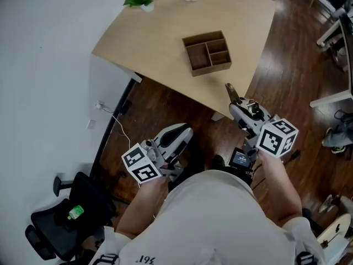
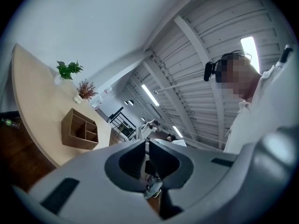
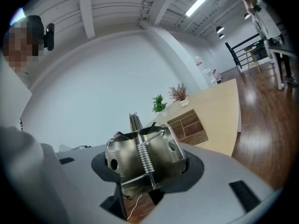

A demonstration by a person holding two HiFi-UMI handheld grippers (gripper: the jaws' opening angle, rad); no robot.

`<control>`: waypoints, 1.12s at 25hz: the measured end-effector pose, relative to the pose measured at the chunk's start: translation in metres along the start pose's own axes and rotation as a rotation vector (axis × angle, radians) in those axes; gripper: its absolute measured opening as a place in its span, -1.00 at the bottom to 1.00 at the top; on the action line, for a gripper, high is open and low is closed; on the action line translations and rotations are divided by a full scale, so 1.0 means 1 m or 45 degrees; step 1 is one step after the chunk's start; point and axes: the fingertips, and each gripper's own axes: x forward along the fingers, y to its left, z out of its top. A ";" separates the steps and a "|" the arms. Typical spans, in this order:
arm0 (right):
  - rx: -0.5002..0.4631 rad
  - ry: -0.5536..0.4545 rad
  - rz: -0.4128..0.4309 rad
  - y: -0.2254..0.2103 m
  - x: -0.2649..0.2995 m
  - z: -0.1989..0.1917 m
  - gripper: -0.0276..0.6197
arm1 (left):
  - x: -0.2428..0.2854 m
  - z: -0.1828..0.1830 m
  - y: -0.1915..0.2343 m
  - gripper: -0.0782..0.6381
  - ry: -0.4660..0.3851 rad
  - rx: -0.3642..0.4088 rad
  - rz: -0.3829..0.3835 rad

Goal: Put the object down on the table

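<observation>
The main risk is that the metal clamp [image 3: 126,160] reaches the table [image 1: 165,43] badly. It is held in the air off the table edge, on the person's side of the wooden box [image 1: 207,52] and well apart from it, over dark floor. An early release would drop it onto the floor rather than the tabletop. A second risk is the clamp's own spring: the right gripper [image 1: 248,115] is closed across the 2 curved handles. The handles are smooth, rounded steel, so they could slide in the pads and the clamp might twist or flick out as the gripper tips downward. A third is the box itself. Set down too near it, the clamp's long nose could knock a wall or land in 1 of its compartments instead of on bare wood beside it. The left gripper [image 2: 146,155] hangs lower and nearer the person than the box, jaws pressed together with nothing between them, so it is likely of no help in steadying the piece. The clamp is bright silver sheet metal, with 2 bowed handles, each pierced by a round hole. A coiled spring on a wire runs across them, and 2 flat narrow blades lie close together and point toward the box.
</observation>
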 end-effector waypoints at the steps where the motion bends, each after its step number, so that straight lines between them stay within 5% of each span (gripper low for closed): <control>1: -0.005 0.001 -0.011 0.001 0.010 0.002 -0.30 | -0.002 0.007 0.008 -0.78 0.003 0.001 -0.003; 8: -0.051 0.019 -0.068 -0.001 0.065 0.009 -0.30 | -0.005 0.033 0.055 -0.77 0.025 -0.018 -0.018; 10: -0.061 0.035 -0.075 -0.005 0.080 0.010 -0.30 | -0.001 0.036 0.062 -0.52 0.041 -0.032 -0.022; 16: -0.147 0.096 -0.101 -0.032 0.127 0.016 -0.30 | 0.013 0.042 0.086 -0.52 0.059 -0.050 -0.010; 28: -0.220 0.159 -0.030 -0.074 0.214 0.042 -0.30 | 0.068 0.062 0.176 -0.52 0.060 -0.020 0.156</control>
